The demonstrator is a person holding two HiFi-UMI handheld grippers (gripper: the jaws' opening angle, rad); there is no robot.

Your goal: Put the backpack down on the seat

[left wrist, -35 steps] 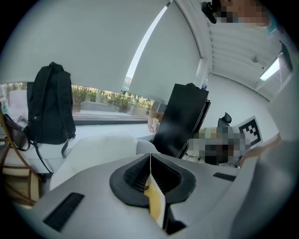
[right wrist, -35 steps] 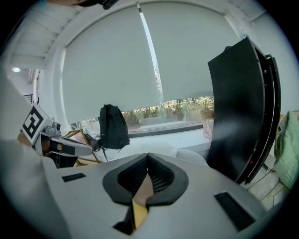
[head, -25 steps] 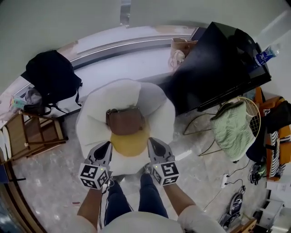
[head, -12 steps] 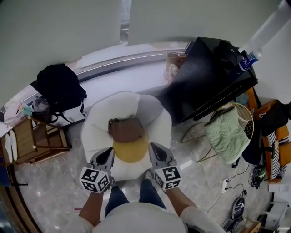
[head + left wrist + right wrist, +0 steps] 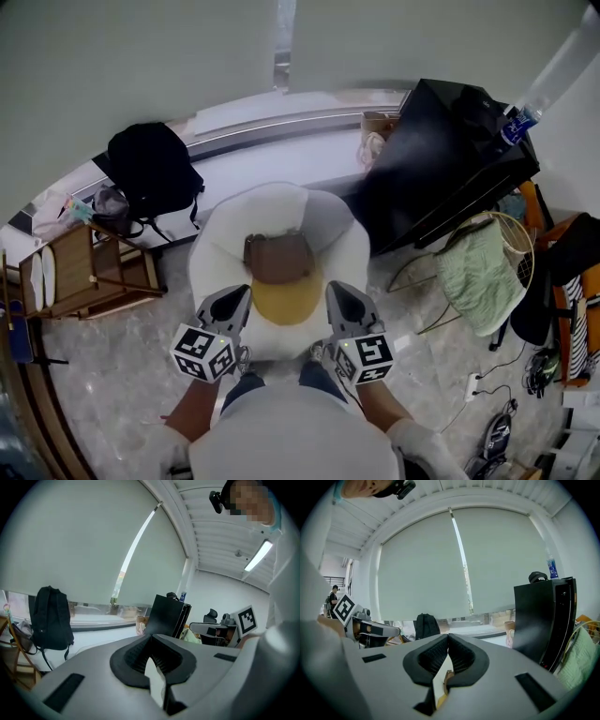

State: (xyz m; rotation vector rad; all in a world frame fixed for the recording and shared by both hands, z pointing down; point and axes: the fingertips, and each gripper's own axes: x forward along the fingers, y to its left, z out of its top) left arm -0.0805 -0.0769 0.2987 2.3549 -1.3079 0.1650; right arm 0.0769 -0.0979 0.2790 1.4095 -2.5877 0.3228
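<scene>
Both grippers are held low in front of the person, at the near edge of a white chair (image 5: 211, 262). The left gripper (image 5: 234, 298) has its fingers pressed together with nothing between them, and the right gripper (image 5: 339, 292) is the same, fingers closed on nothing. Neither touches the brown backpack (image 5: 278, 258), which lies on the chair, resting at the back of the yellow seat (image 5: 281, 307) against the white backrest, a little beyond the fingertips. Over to the left a black backpack (image 5: 155, 169) stands upright on the pale window ledge (image 5: 272, 155), well apart from the chair. A wooden stand (image 5: 89, 277) sits on the floor below it. To the right is a black cabinet (image 5: 441, 159) with a water bottle (image 5: 518, 120) on top, and a green cloth (image 5: 478, 272) draped nearby
</scene>
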